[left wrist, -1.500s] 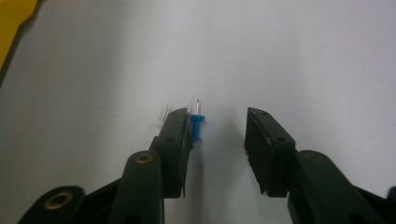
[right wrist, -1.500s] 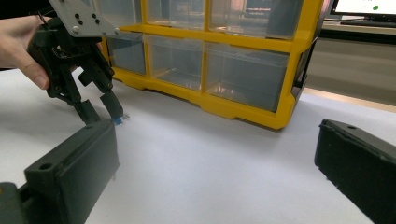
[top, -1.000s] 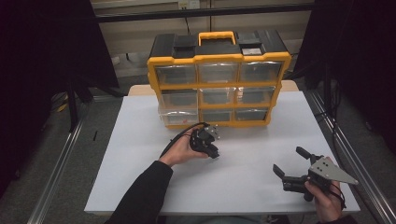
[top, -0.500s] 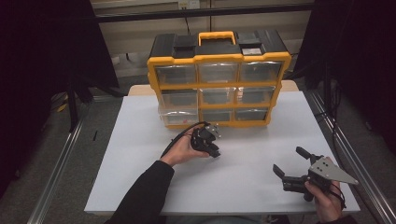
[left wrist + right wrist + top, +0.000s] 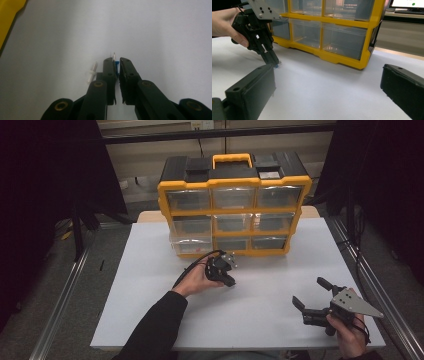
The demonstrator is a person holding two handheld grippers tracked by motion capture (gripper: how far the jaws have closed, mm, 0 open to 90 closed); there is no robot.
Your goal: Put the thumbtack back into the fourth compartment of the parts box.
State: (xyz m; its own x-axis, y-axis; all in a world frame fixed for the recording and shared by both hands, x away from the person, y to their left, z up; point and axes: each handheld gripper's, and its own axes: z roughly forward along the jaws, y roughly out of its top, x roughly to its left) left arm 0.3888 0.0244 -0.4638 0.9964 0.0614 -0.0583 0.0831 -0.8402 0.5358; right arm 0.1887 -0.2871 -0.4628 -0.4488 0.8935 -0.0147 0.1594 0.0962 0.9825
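Observation:
My left gripper (image 5: 117,60) points down at the white table, its jaws shut on a small blue push pin (image 5: 116,65) whose metal tip sticks out past them. A clear push pin (image 5: 92,73) lies on the table just left of those jaws. In the high view the left gripper (image 5: 228,281) sits in front of the yellow drawer organizer (image 5: 235,185). The right gripper view shows it too, the left gripper (image 5: 274,62) touching down with the blue pin (image 5: 276,66). My right gripper (image 5: 307,291) is held low at the front right, open and holding nothing.
The organizer has three rows of clear drawers (image 5: 343,41) and a black top with a yellow handle (image 5: 231,159). Its bottom-left drawer (image 5: 190,245) stands slightly pulled out. White table (image 5: 280,270) runs between the two grippers. Metal rails (image 5: 62,305) flank the table.

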